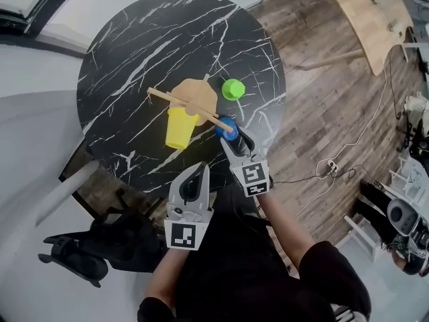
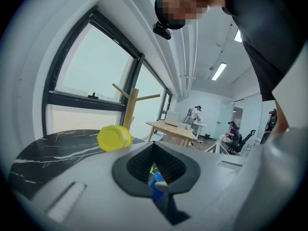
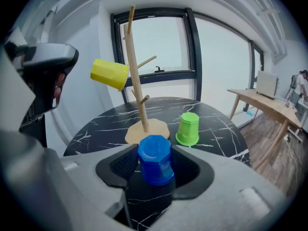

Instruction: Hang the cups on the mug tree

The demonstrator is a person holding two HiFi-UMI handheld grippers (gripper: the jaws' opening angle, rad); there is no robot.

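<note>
The wooden mug tree [image 1: 198, 92] stands mid-table on the black marble table [image 1: 134, 59]. A yellow cup [image 1: 179, 127] hangs from one of its branches. A green cup [image 1: 232, 89] stands upside down beside the base. My right gripper [image 1: 231, 134] is shut on a blue cup [image 1: 225, 127] that stands upside down near the table's front edge. In the right gripper view the blue cup [image 3: 155, 159] fills the gap between the pads, with the green cup [image 3: 188, 128] and the mug tree [image 3: 137, 81] behind. My left gripper [image 1: 196, 180] is shut and holds nothing, hanging back over the table's near rim.
A long wooden desk [image 1: 365, 12] stands at the far right over plank flooring, and a cable [image 1: 328, 166] trails across the floor. A black chair base [image 1: 74, 253] sits at the lower left. People sit at a desk [image 2: 173, 129] far behind in the left gripper view.
</note>
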